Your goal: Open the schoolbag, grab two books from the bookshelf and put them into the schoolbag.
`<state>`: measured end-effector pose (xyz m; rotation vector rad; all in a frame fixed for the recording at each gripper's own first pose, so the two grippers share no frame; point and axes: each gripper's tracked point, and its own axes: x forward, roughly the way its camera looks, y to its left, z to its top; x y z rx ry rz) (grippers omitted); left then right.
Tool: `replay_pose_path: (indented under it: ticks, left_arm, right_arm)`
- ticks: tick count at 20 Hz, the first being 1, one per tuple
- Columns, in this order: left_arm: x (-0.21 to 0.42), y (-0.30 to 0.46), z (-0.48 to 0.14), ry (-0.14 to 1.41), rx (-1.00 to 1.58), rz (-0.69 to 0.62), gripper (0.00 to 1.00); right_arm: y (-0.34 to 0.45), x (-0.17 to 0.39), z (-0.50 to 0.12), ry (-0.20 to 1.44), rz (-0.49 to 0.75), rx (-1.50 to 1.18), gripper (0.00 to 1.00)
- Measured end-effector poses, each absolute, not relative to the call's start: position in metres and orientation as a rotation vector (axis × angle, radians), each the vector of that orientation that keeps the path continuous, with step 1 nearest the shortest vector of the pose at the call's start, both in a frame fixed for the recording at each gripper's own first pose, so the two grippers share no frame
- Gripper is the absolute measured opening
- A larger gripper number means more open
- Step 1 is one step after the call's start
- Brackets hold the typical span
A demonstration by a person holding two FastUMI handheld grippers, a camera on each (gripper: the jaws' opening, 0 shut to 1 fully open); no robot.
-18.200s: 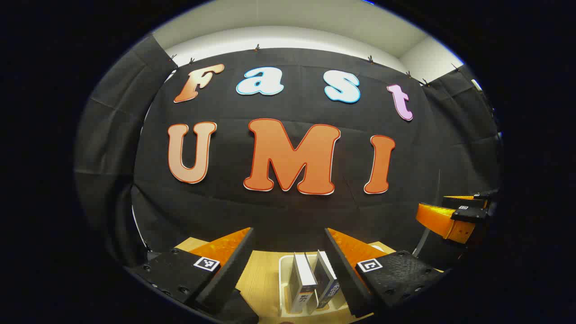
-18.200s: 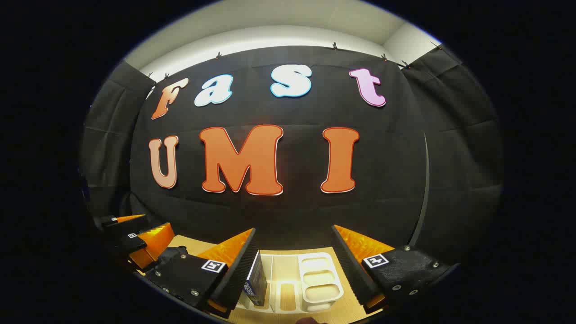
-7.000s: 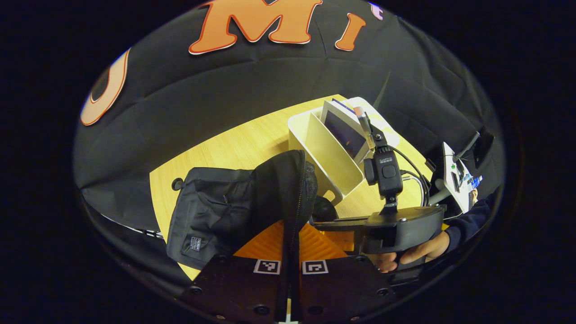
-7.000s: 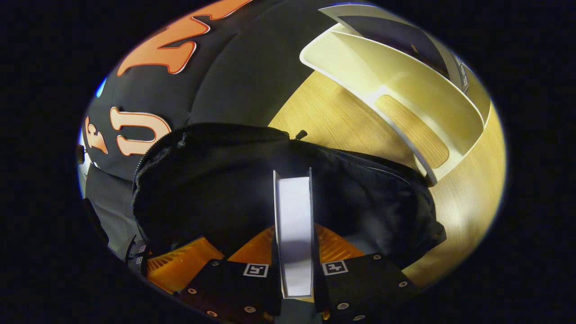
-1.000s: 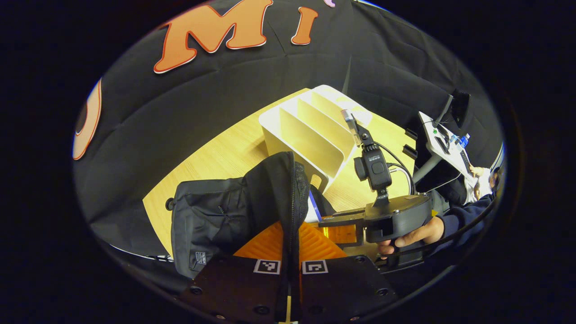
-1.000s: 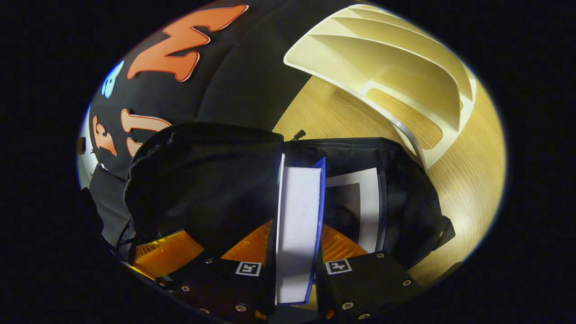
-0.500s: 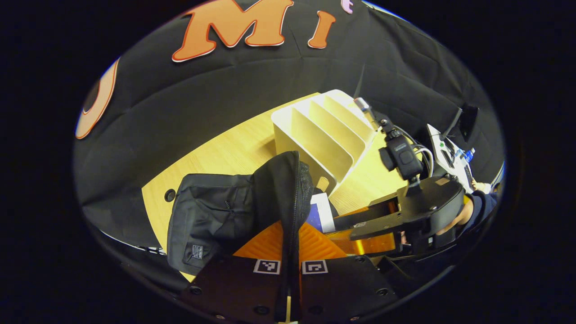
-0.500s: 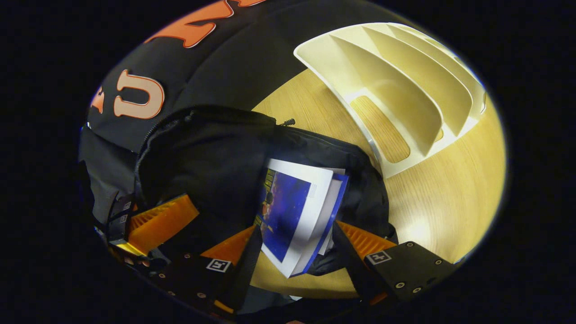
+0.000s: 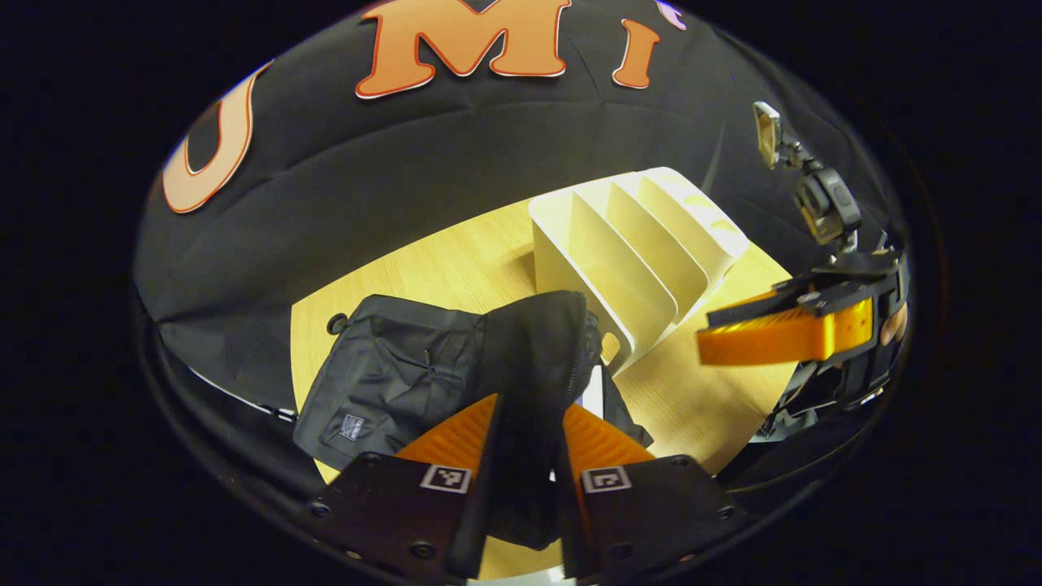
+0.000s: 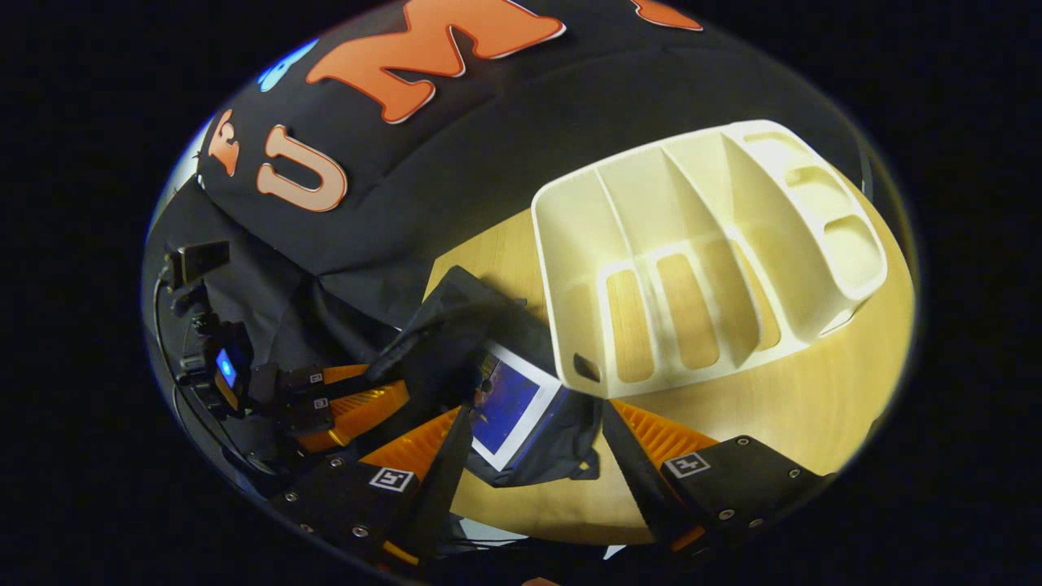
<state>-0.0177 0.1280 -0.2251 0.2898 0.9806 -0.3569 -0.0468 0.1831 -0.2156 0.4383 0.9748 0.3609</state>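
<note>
The black schoolbag [image 9: 407, 374] lies on the wooden table with its flap raised. My left gripper [image 9: 529, 403] has its fingers parted, and the flap's fabric hangs loosely between them. In the right gripper view a book with a blue cover [image 10: 509, 403] lies in the schoolbag [image 10: 456, 325] opening. My right gripper [image 10: 533, 456] stands open above and behind it, holding nothing. In the left gripper view the right gripper [image 9: 773, 334] hovers off to the right. The left gripper [image 10: 358, 399] sits at the bag's left side. The white bookshelf [image 9: 635, 236] [image 10: 700, 268] holds no books.
The wooden table [image 9: 456, 260] [image 10: 814, 391] carries the bag and the shelf, with a cable hole [image 9: 336, 324] beside the bag. A camera [image 9: 822, 203] rides on top of the right gripper. Black cloth walls close in behind the table.
My right gripper let go of the blue book, which now lies in the bag, and drew back up and away. My left gripper's fingers, earlier tight on the flap, have parted.
</note>
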Motion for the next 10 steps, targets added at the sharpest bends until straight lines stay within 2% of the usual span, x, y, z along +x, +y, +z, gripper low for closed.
replay_pose_path:
  ticks: [2,4,7,10]
  left_arm:
    - [-0.024,0.109,-0.231,0.99,0.27,-0.322,0.6]
    - [-0.036,0.087,-0.237,0.998,0.263,-0.294,0.69]
    - [-0.044,0.046,-0.234,0.963,0.248,-0.273,0.96]
    - [-0.034,0.011,-0.212,0.858,0.254,-0.22,0.96]
  right_arm:
    - [0.154,-0.04,-0.206,0.944,0.375,0.397,0.96]
    - [0.129,-0.035,-0.196,0.911,0.39,0.373,0.96]
    - [0.096,-0.028,-0.185,0.857,0.39,0.328,0.97]
    - [0.069,-0.016,-0.168,0.774,0.373,0.267,0.97]
